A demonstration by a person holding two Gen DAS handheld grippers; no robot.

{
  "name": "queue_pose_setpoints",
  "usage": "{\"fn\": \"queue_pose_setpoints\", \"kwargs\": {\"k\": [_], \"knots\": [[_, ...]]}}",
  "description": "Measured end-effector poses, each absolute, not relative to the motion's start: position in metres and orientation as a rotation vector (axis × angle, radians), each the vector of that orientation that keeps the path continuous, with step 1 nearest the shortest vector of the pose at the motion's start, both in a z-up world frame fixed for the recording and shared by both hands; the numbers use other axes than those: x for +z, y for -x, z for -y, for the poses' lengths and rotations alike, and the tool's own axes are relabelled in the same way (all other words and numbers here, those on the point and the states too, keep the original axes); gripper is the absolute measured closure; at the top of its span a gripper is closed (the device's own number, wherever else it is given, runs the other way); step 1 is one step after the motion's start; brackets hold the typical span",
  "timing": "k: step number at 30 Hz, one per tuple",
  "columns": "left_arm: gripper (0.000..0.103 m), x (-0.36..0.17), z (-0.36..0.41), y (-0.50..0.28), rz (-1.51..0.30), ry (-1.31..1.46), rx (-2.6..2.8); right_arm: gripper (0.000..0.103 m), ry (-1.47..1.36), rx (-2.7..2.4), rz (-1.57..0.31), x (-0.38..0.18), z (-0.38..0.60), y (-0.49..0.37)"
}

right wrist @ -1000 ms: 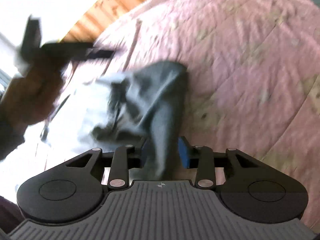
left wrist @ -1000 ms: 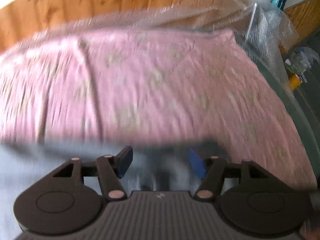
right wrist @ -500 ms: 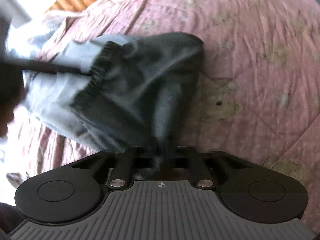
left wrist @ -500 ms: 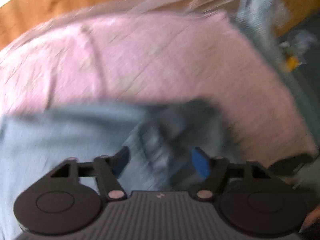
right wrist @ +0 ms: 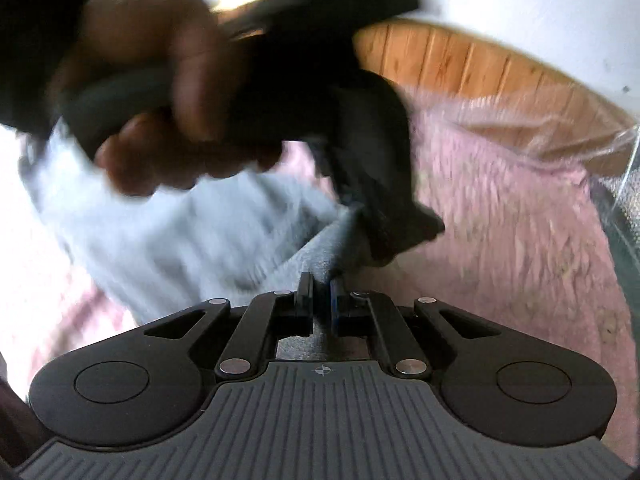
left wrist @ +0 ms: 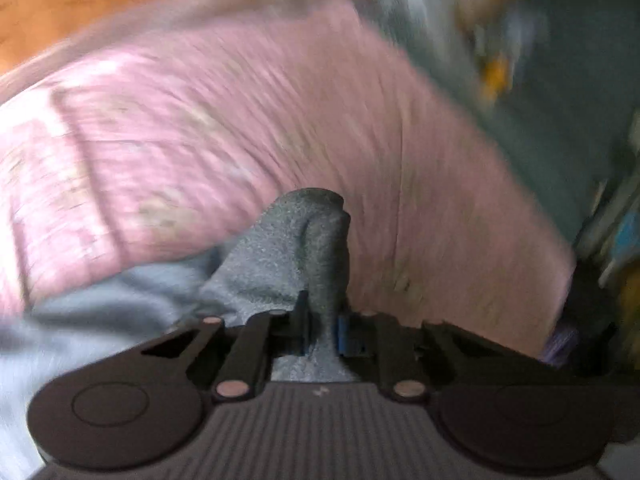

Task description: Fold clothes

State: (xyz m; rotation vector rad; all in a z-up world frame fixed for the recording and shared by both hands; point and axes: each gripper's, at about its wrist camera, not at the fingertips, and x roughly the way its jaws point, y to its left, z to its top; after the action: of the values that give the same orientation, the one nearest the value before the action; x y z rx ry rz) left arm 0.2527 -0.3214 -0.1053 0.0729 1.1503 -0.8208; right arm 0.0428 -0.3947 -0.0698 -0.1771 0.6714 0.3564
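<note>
Both my grippers, left [left wrist: 320, 330] and right [right wrist: 321, 298], have jaws clenched on folds of the grey garment [left wrist: 296, 252], lifting it over the pink bedspread [left wrist: 240, 128], likely to align edges for a fold. My left hand [right wrist: 160, 96] works close beside the right. A second ago the left jaws stood apart, holding nothing.

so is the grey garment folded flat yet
No. The grey garment is bunched, pinched by the left gripper and right gripper, above the pink quilt.
</note>
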Motion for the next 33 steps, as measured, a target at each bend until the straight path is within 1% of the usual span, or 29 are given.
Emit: {"fn": "queue_pose_setpoints", "kwargs": {"k": [1, 2, 3, 5, 6, 7, 8, 9, 10, 12, 13, 14, 15, 17, 19, 23, 25, 26, 27, 28, 29, 30, 31, 32, 33], "knots": [[0.091, -0.105, 0.284, -0.255, -1.141, 0.02, -0.785, 0.098, 0.138, 0.376, -0.645, -0.063, 0.388, -0.043], [0.091, -0.116, 0.249, -0.257, -1.155, 0.092, -0.748, 0.095, 0.098, 0.413, -0.643, -0.059, 0.377, -0.046], [0.086, -0.133, 0.219, -0.26, -1.181, 0.148, -0.724, 0.089, 0.058, 0.449, -0.642, -0.056, 0.365, -0.049], [0.08, -0.164, 0.171, -0.265, -1.221, 0.243, -0.681, 0.06, -0.022, 0.51, -0.649, -0.054, 0.344, -0.056], [0.077, -0.176, 0.163, -0.267, -1.227, 0.266, -0.671, 0.06, -0.06, 0.511, -0.678, -0.062, 0.336, -0.062], [0.076, -0.187, 0.154, -0.27, -1.232, 0.288, -0.66, 0.067, -0.107, 0.498, -0.71, -0.072, 0.331, -0.069], [0.072, -0.199, 0.145, -0.272, -1.238, 0.311, -0.65, 0.072, -0.17, 0.456, -0.746, -0.082, 0.331, -0.075], [0.065, -0.21, 0.136, -0.274, -1.243, 0.334, -0.64, 0.076, -0.237, 0.41, -0.777, -0.092, 0.334, -0.082], [0.062, -0.221, 0.128, -0.276, -1.248, 0.356, -0.63, 0.076, -0.279, 0.371, -0.803, -0.101, 0.337, -0.085], [0.049, -0.227, 0.128, -0.281, -1.232, 0.361, -0.627, 0.081, -0.243, 0.344, -0.88, -0.124, 0.325, -0.09], [0.047, -0.228, 0.131, -0.284, -1.22, 0.356, -0.629, 0.081, -0.225, 0.331, -0.918, -0.135, 0.319, -0.093], [0.05, -0.228, 0.134, -0.287, -1.208, 0.352, -0.63, 0.082, -0.188, 0.327, -0.953, -0.146, 0.31, -0.094], [0.057, -0.228, 0.137, -0.29, -1.196, 0.347, -0.632, 0.082, -0.113, 0.336, -0.973, -0.156, 0.298, -0.092], [0.076, -0.228, 0.143, -0.296, -1.171, 0.338, -0.635, 0.082, 0.038, 0.326, -0.944, -0.161, 0.276, -0.082], [0.079, -0.229, 0.149, -0.302, -1.147, 0.329, -0.637, 0.081, 0.095, 0.295, -0.938, -0.159, 0.266, -0.081], [0.08, -0.225, 0.15, -0.307, -1.12, 0.327, -0.647, 0.081, -0.01, 0.305, -0.945, -0.147, 0.277, -0.093], [0.07, -0.219, 0.134, -0.3, -1.117, 0.355, -0.643, 0.063, -0.119, 0.331, -0.896, -0.131, 0.29, -0.099], [0.05, -0.218, 0.125, -0.295, -1.122, 0.366, -0.627, 0.049, -0.157, 0.318, -0.863, -0.123, 0.299, -0.105], [0.033, -0.219, 0.116, -0.291, -1.126, 0.376, -0.609, 0.046, -0.191, 0.302, -0.839, -0.117, 0.31, -0.118], [0.031, -0.22, 0.113, -0.289, -1.129, 0.385, -0.593, 0.045, -0.225, 0.292, -0.824, -0.114, 0.321, -0.133], [0.032, -0.222, 0.115, -0.288, -1.129, 0.376, -0.586, 0.043, -0.259, 0.295, -0.835, -0.119, 0.333, -0.154], [0.04, -0.223, 0.119, -0.287, -1.127, 0.354, -0.584, 0.043, -0.288, 0.302, -0.857, -0.128, 0.342, -0.175], [0.053, -0.224, 0.124, -0.287, -1.124, 0.331, -0.583, 0.043, -0.311, 0.308, -0.881, -0.14, 0.351, -0.197], [0.088, -0.22, 0.128, -0.286, -1.104, 0.306, -0.585, 0.044, -0.333, 0.314, -0.907, -0.152, 0.358, -0.217], [0.093, -0.212, 0.133, -0.285, -1.067, 0.278, -0.591, 0.048, -0.358, 0.33, -0.938, -0.165, 0.363, -0.237]]}}
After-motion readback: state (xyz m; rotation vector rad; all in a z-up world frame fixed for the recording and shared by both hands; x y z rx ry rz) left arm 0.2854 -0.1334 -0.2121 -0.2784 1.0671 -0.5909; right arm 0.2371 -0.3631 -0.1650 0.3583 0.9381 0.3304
